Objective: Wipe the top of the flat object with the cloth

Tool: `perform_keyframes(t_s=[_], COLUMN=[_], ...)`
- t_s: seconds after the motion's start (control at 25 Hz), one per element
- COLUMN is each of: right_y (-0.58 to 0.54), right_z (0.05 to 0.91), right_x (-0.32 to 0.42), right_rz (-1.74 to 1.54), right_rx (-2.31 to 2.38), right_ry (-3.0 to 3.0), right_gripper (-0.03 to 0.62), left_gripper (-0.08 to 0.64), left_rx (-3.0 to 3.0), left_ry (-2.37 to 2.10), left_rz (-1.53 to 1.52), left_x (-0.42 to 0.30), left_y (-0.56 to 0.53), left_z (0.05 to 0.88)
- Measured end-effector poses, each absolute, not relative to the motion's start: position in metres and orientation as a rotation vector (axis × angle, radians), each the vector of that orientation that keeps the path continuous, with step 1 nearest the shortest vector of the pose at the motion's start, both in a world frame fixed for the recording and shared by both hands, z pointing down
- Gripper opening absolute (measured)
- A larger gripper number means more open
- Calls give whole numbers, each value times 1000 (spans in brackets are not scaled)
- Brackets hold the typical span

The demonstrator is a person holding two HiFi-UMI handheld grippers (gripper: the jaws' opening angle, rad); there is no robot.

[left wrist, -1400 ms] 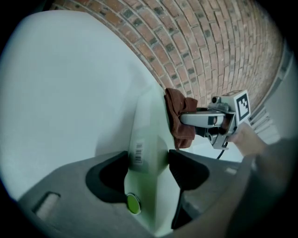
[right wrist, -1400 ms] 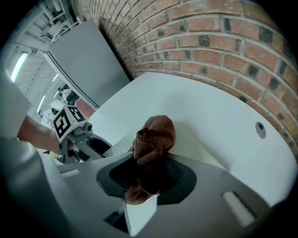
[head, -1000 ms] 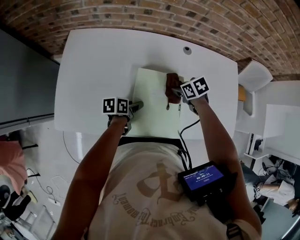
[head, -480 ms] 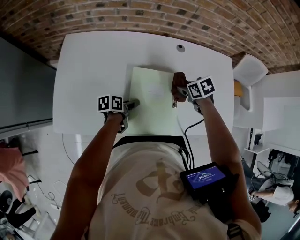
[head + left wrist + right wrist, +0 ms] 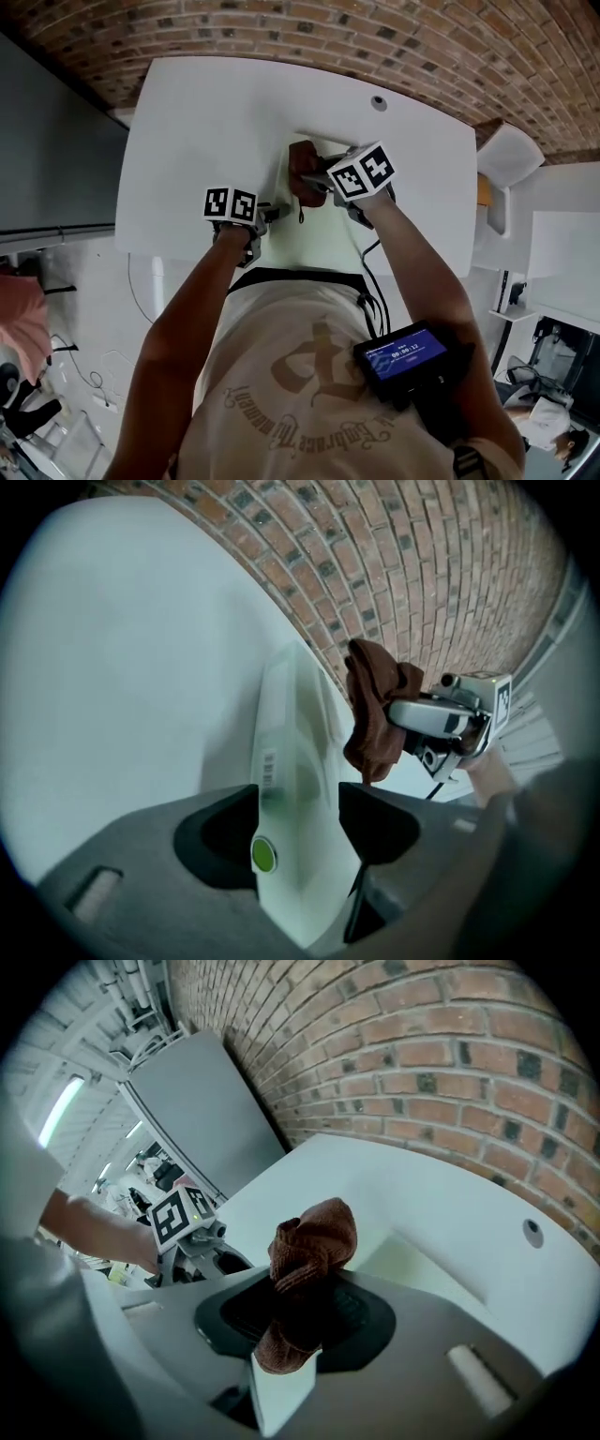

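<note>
1. The flat object [image 5: 319, 234], a pale green sheet-like piece, is lying on the white bench [image 5: 187, 122], at the middle of its near side, right in front of me.
2. The brown cloth [image 5: 302, 169] is sitting bunched over the object's far left corner. It seems to be touching the top there, though I cannot tell how firmly.
3. My right claw [image 5: 314, 183] is clenching the cloth, which is bulging out past the tips with a wad pinched between the jaws.
4. My left claw [image 5: 272, 214] is grasping the object's left edge near its near corner, with the thin edge running between the jaws, and I am bracing it against the bench.
5. I am judging this as mid-wipe, with the cloth at the far left end of a stroke.
6. The next move calls for sweeping the cloth across the bare top toward the right and near side, pressing evenly while the left claw is keeping the sheet from sliding.
</note>
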State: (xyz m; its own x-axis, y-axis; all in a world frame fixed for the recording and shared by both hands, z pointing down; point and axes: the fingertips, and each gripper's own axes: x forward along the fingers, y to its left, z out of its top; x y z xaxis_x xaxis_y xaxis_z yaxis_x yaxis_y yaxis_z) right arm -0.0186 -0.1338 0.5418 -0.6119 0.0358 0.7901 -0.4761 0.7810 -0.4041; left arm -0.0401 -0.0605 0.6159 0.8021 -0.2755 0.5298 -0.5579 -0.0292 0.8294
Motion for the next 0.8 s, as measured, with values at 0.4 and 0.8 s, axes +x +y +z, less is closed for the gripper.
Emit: perform_keyframes(t_s=[0.4, 0.8], right_y=[-107, -112], right_z=[590, 598], right_x=[-56, 23], right_rz=[746, 769], right_rx=[243, 406], right_ry=[-1998, -1934], right_gripper=[117, 117], left_gripper=[225, 224], left_rx=[1635, 1647], left_ry=[-672, -685], left_rz=[335, 369], left_x=[-43, -47], left_y=[-31, -32], left_z=[623, 628])
